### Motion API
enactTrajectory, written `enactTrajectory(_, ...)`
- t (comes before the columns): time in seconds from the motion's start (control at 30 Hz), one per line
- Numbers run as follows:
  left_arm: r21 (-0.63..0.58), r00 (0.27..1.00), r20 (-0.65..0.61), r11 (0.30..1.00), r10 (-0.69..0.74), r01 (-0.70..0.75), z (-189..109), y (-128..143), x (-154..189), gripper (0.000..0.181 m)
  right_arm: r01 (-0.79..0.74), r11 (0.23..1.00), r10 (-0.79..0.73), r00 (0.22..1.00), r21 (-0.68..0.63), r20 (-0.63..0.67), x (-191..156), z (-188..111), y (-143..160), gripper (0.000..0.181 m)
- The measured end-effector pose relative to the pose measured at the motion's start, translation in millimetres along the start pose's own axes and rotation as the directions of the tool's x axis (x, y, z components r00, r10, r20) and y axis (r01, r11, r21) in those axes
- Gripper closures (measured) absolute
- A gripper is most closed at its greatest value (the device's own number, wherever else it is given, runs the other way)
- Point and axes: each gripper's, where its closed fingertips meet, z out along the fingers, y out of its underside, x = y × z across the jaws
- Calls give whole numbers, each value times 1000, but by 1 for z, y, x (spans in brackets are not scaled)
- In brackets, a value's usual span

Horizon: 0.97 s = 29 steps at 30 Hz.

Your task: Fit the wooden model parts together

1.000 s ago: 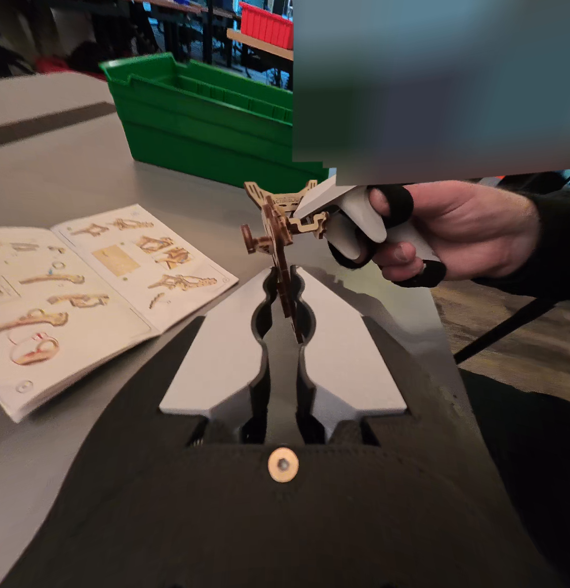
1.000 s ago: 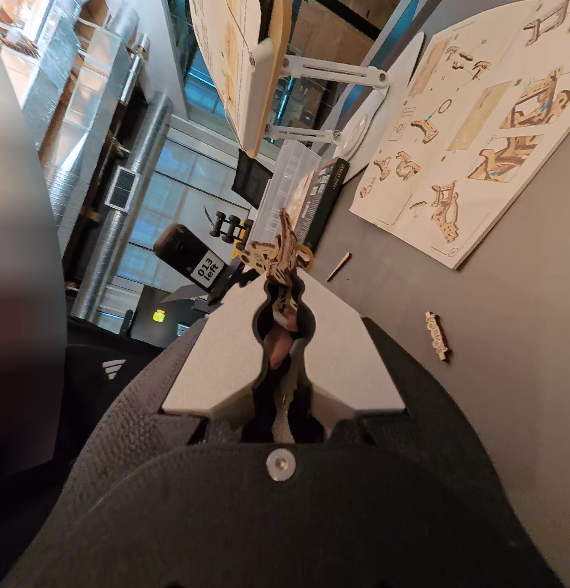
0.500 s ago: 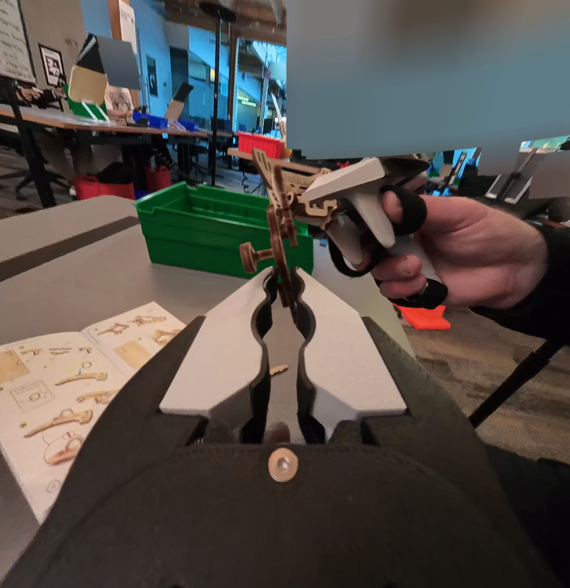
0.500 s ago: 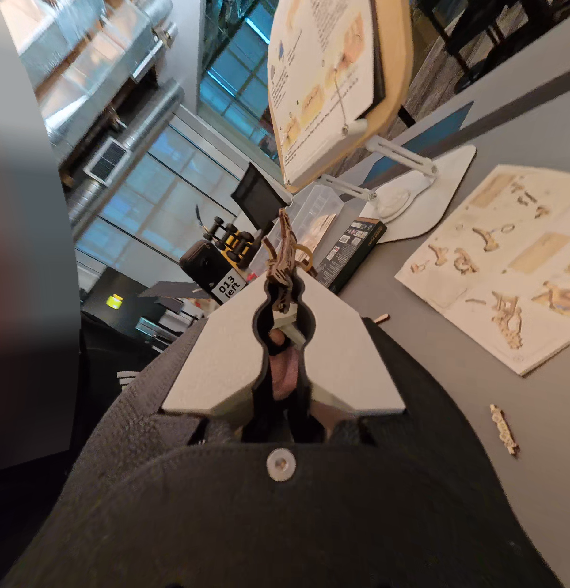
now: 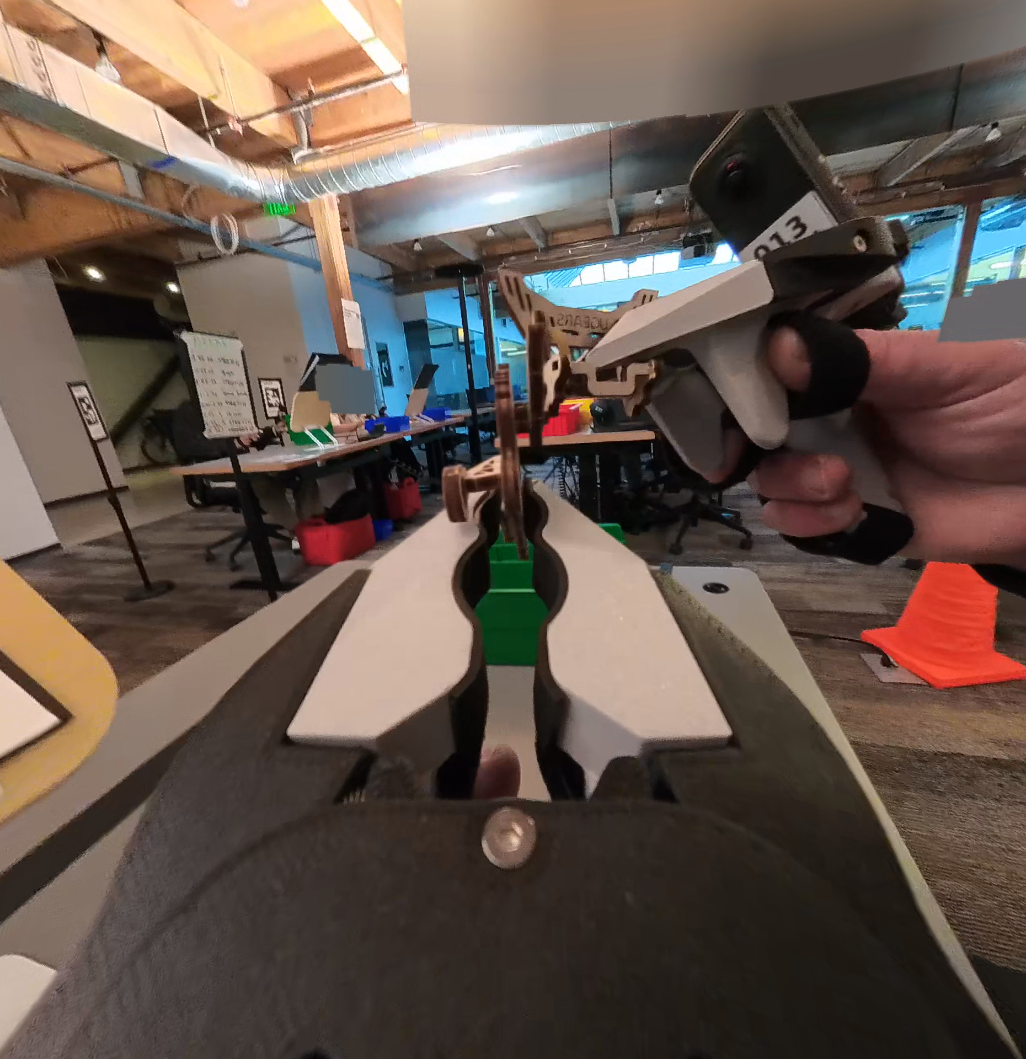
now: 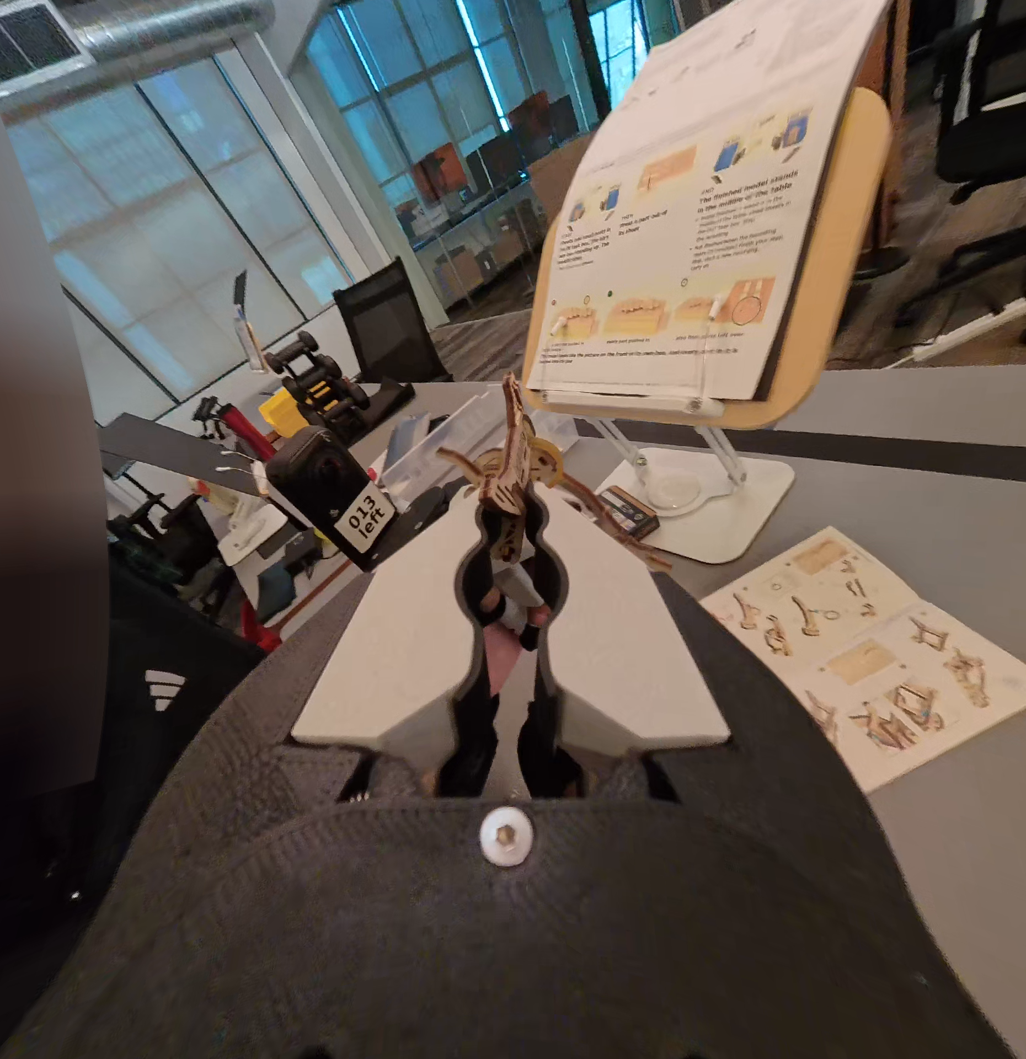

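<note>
Both grippers hold one wooden model assembly [image 5: 525,401] in the air above the table. My left gripper [image 5: 510,504] is shut on a thin dark wooden plate with a round peg [image 5: 456,493] sticking out to its left. The right gripper [image 5: 608,355], held in a hand, comes in from the right and is shut on a pale curved wooden piece [image 5: 579,321] joined to that plate. In the right wrist view my right gripper [image 6: 510,504] is shut on the same assembly [image 6: 513,464], seen edge-on, with the left gripper's camera [image 6: 327,481] just behind it.
An open instruction booklet [image 6: 866,647] lies on the grey table [image 6: 958,859] at the right. A tilted stand holds an instruction sheet [image 6: 700,240] behind. A green bin [image 5: 508,607] shows between the left fingers. An orange cone [image 5: 946,624] stands on the floor. Both grippers' tips are close together, under 4 cm apart.
Both grippers have lifted and tilted upward with the wooden assembly still held. The left view now looks across the room, not down at the table; the booklet has left it.
</note>
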Motion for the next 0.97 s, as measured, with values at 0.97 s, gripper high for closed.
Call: enactTrajectory(0.97, -25, 882, 161, 895, 443, -445, -7, -62, 25, 177, 130, 982, -133, 991, 137, 12, -60, -26, -25, 178)
